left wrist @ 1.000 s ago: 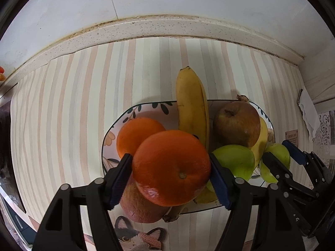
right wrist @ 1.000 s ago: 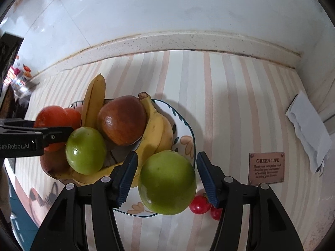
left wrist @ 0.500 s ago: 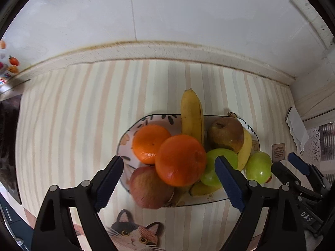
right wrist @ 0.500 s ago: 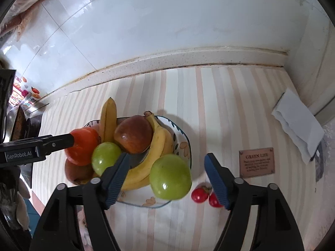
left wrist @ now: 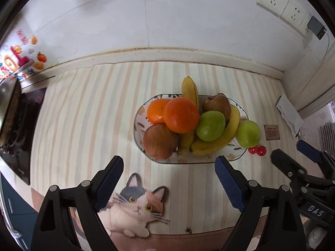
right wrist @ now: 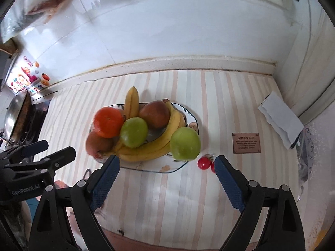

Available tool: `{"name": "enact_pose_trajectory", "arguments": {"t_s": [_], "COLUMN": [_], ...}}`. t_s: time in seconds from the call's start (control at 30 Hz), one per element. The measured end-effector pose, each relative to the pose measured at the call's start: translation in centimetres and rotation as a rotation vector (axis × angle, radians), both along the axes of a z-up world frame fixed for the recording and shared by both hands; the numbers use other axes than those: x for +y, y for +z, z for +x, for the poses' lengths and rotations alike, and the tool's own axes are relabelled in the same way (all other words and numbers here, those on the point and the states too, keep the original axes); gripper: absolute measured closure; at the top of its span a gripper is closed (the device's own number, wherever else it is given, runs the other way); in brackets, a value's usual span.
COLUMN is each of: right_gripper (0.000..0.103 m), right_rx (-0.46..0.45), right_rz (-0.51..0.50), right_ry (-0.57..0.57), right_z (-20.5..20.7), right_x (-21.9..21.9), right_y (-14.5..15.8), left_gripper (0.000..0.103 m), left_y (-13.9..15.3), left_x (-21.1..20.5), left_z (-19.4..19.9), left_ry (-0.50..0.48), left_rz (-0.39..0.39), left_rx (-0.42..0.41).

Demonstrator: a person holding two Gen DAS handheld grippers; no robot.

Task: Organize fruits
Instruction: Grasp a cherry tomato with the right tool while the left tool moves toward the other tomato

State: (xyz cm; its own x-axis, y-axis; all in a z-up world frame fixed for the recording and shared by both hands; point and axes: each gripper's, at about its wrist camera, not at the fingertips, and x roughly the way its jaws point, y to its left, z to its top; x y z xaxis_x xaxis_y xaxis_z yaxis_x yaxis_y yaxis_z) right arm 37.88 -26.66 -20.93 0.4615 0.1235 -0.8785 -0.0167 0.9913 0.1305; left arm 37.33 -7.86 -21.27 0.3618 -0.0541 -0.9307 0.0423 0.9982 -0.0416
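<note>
Fruit fills the plate (left wrist: 240, 156) in the left wrist view: two oranges, the upper orange (left wrist: 181, 115) resting on the heap, a brown apple (left wrist: 160, 142) at the near edge, bananas (left wrist: 217, 141), a green apple (left wrist: 210, 123) in the middle, a reddish pear-like fruit (left wrist: 217, 104) behind, and a second green apple (left wrist: 249, 133) at the plate's right rim. The left gripper (left wrist: 168, 179) hangs above the striped worktop (left wrist: 88, 113) short of the plate, its jaws wide apart with nothing between them. Two cherries (left wrist: 257, 150) lie on the worktop just beside the plate's right corner, not on it. By my reading the sorting is nearly done; the cherries look like the only loose fruit left. A cat-shaped mat (left wrist: 136, 207) lies under the gripper, and a dark stove (left wrist: 21, 129) stands at the far left.

From the right wrist view, the right gripper (right wrist: 166, 182) is likewise empty; its jaws have just been opening and stand wide, with only bare worktop between them. The green apple (right wrist: 185, 143) sits on the plate's (right wrist: 146, 168) right rim against the bananas (right wrist: 150, 148), where it may roll if nudged. The cherries (right wrist: 204, 163) lie just ahead of the right finger, with nothing blocking them. A small brown sign (right wrist: 246, 143) and a folded white paper (right wrist: 280, 119) lie further right, clear of the fruit. The left gripper (right wrist: 41, 148) shows at the left edge.
</note>
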Motion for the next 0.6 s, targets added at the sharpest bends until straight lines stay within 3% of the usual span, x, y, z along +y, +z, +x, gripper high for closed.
{"name": "enact_pose_trajectory", "arguments": {"t_s": [0.23,0.6], "right_gripper": [0.009,0.009], "right_rx": [-0.072,-0.055], "right_rz": [-0.016,0.028], "right_ry": [0.006,0.029], "right_z": [-3.5,-7.3], "right_x": [0.1,-0.2], "right_y": [4.2,6.0], "left_gripper": [0.014,0.014], "left_y": [2.5,3.5], "left_x": [0.5,-0.4], "left_z": [-3.4,-6.5], "left_ry": [0.026,-0.017], "left_rz": [0.006,0.025], "left_rx": [-0.045,0.032]}}
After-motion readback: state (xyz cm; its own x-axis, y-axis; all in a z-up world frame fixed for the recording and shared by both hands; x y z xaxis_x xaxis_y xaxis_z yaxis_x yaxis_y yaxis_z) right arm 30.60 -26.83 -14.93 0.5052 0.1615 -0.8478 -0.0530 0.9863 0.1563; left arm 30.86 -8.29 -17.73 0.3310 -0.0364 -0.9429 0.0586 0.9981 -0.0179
